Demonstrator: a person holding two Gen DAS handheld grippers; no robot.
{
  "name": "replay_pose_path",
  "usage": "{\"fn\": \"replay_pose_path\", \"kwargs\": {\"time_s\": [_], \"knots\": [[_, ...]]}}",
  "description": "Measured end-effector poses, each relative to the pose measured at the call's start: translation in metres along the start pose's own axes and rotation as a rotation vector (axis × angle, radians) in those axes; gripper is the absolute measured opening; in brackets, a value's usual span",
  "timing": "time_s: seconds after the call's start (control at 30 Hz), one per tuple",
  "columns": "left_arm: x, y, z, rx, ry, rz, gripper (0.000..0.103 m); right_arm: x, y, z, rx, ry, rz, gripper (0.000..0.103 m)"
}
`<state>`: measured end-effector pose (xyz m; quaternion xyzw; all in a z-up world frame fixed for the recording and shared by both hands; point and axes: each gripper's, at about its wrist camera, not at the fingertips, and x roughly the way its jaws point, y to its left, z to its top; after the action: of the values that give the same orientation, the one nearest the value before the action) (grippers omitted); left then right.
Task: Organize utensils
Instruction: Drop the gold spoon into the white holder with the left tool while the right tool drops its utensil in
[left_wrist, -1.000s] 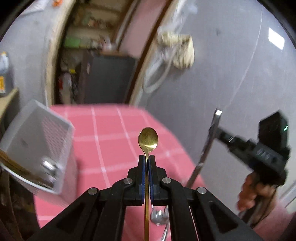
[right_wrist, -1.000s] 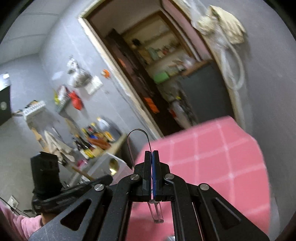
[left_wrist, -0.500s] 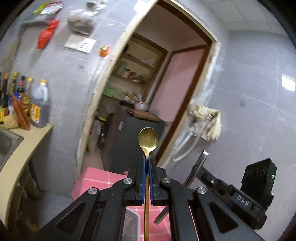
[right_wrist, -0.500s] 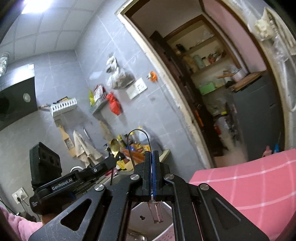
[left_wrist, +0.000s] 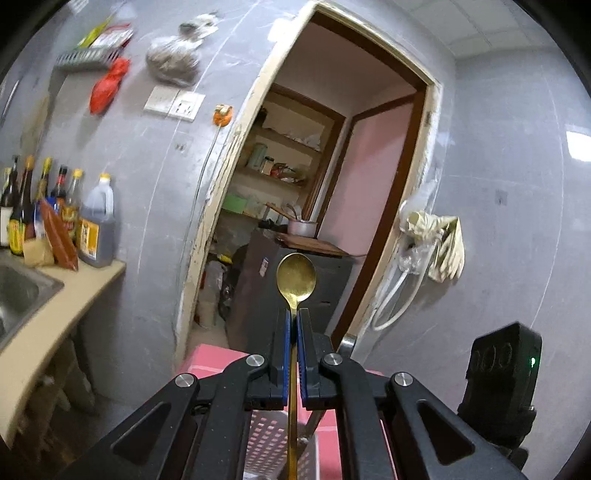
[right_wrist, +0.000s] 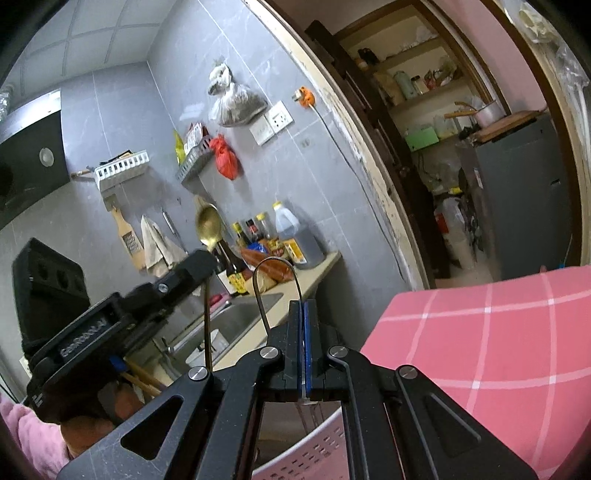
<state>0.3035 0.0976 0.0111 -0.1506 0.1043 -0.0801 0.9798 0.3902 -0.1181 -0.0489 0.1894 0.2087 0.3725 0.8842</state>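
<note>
Spoon upright above the basket

Left gripper (left_wrist: 293, 321) pinches the gold metal spoon (left_wrist: 296, 278) vertically, white perforated plastic basket (left_wrist: 267, 443) directly below; right gripper (right_wrist: 304, 314) clamps a thin wire utensil (right_wrist: 275, 280).

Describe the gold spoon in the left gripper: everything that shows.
The gold spoon looks like brass-toned metal, with an oval bowl and a thin straight handle. It stands upright, bowl up, its neck clamped between the blue-padded jaws of the left gripper; the handle runs down behind them, above a white perforated basket. Nothing else touches it. The right wrist view also shows it.
</note>
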Motion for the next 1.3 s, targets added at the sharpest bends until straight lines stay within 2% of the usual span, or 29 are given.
{"fn": "replay_pose_path", "kwargs": {"time_s": [0.23, 0.43, 0.57, 0.63, 0.7, 0.77, 0.93, 1.0, 1.17, 1.27, 1.3], "knots": [[-0.005, -0.015, -0.005, 0.1, -0.005, 0.023, 0.005, -0.004, -0.004, -0.007, -0.003, 0.03, -0.019, 0.002], [-0.007, -0.014, -0.004, 0.077, 0.026, 0.022, 0.005, -0.006, -0.003, -0.011, -0.01, 0.078, -0.044, 0.004], [-0.009, -0.014, -0.005, 0.067, 0.057, 0.027, 0.005, -0.013, -0.003, -0.013, -0.008, 0.09, -0.07, 0.018], [-0.011, -0.014, -0.005, 0.062, 0.064, 0.026, 0.007, -0.02, -0.001, -0.011, -0.005, 0.08, -0.081, 0.018], [-0.013, -0.014, -0.004, 0.062, 0.061, 0.022, 0.014, -0.03, 0.0, -0.009, -0.006, 0.072, -0.108, 0.019], [-0.017, -0.015, -0.003, 0.061, 0.056, 0.018, 0.033, -0.042, 0.001, -0.007, -0.005, 0.057, -0.143, 0.02], [-0.028, -0.019, -0.003, 0.048, 0.065, 0.01, 0.045, -0.087, 0.009, -0.002, -0.024, -0.007, -0.273, 0.044], [-0.035, -0.023, -0.004, 0.052, 0.057, 0.007, 0.056, -0.11, 0.012, -0.001, -0.034, -0.039, -0.328, 0.057], [-0.053, -0.042, -0.009, 0.086, 0.044, -0.009, 0.09, -0.163, 0.025, -0.002, -0.061, -0.113, -0.469, 0.075], [-0.065, -0.056, -0.018, 0.122, 0.039, -0.013, 0.101, -0.193, 0.036, -0.01, -0.085, -0.148, -0.551, 0.087], [-0.069, -0.062, -0.022, 0.139, 0.041, -0.019, 0.102, -0.2, 0.04, -0.012, -0.091, -0.154, -0.572, 0.09]]}}
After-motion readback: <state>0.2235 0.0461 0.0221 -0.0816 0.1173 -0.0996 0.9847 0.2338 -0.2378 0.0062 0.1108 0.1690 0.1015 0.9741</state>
